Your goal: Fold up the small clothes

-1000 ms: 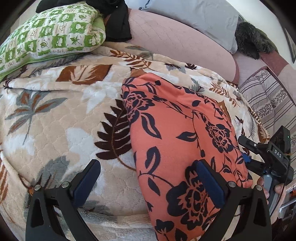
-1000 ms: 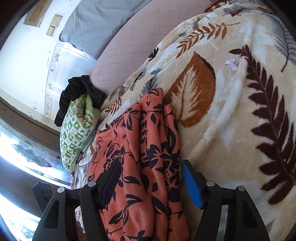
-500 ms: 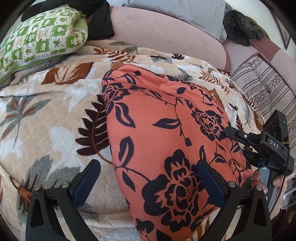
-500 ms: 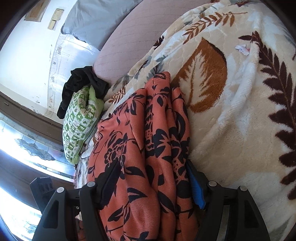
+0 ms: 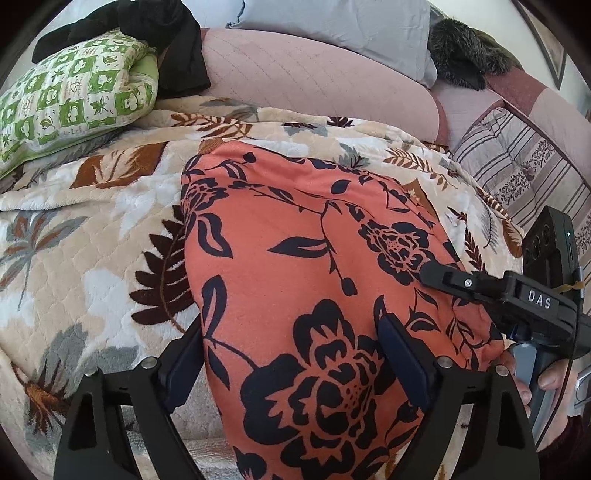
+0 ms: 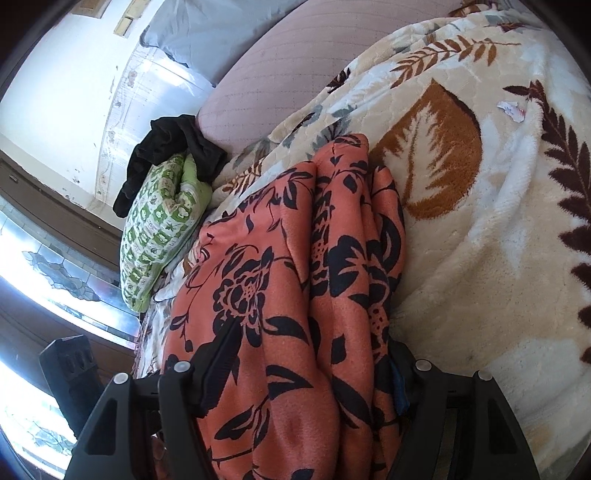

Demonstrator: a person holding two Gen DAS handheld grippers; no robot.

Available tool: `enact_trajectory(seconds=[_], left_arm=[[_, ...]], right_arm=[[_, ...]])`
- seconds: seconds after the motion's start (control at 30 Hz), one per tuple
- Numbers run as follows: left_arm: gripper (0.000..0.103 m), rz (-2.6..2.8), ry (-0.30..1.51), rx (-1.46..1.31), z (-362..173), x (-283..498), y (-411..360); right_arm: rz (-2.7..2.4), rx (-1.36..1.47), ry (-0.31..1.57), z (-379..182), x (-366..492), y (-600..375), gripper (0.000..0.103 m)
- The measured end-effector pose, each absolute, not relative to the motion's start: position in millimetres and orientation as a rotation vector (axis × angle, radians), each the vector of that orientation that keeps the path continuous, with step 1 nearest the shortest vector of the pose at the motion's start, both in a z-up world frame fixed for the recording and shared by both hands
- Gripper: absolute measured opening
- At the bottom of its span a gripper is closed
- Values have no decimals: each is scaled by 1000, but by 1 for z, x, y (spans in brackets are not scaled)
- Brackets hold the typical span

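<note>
An orange garment with dark floral print (image 5: pixel 295 266) lies folded on a leaf-patterned blanket (image 5: pixel 92 229). My left gripper (image 5: pixel 291 363) straddles the garment's near left edge, its jaws partly closed around the cloth. My right gripper (image 6: pixel 310 365) straddles the stacked folds of the same garment (image 6: pixel 295 280) at its right edge, its jaws narrowed on the layers. The right gripper (image 5: pixel 498 295) also shows in the left wrist view, at the garment's right side, held by a hand.
A green checked pillow (image 5: pixel 74 99) with a black cloth (image 5: pixel 166 37) on it lies at the back left. A pink bolster (image 5: pixel 314 81), a grey pillow (image 5: pixel 332 26) and a striped cushion (image 5: pixel 517 158) line the back. A paper scrap (image 6: pixel 511 109) lies on the blanket.
Both grippers have moved forward onto the garment and their jaws have narrowed around it. The garment now fills more of each view.
</note>
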State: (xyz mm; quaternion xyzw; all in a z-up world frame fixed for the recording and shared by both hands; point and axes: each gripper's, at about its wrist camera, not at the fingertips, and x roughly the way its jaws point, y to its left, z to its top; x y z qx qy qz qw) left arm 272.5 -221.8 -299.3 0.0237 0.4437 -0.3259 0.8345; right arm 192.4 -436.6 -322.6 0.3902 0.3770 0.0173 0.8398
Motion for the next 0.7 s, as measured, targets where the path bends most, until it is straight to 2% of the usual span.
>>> enact_trajectory(seconds=[0.1, 0.23, 0.37, 0.43, 0.6, 0.7], left_arm=[[84, -671, 936, 26, -300, 276, -221], [84, -640, 947, 4, -305, 281, -222], [85, -642, 964, -4, -309, 282, -221], [81, -646, 972, -14, -308, 284, -218], [57, -652, 964, -29, -302, 284, -213], [47, -654, 938, -27, -296, 283, -212]], right_arm=[[-7, 774, 809, -320, 193, -430, 61], [-34, 752, 804, -317, 193, -426, 52], [-51, 744, 808, -317, 193, -425, 50], [-57, 740, 807, -317, 193, -425, 50], [-71, 725, 801, -315, 195, -421, 50], [-80, 708, 783, -310, 194, -418, 47]])
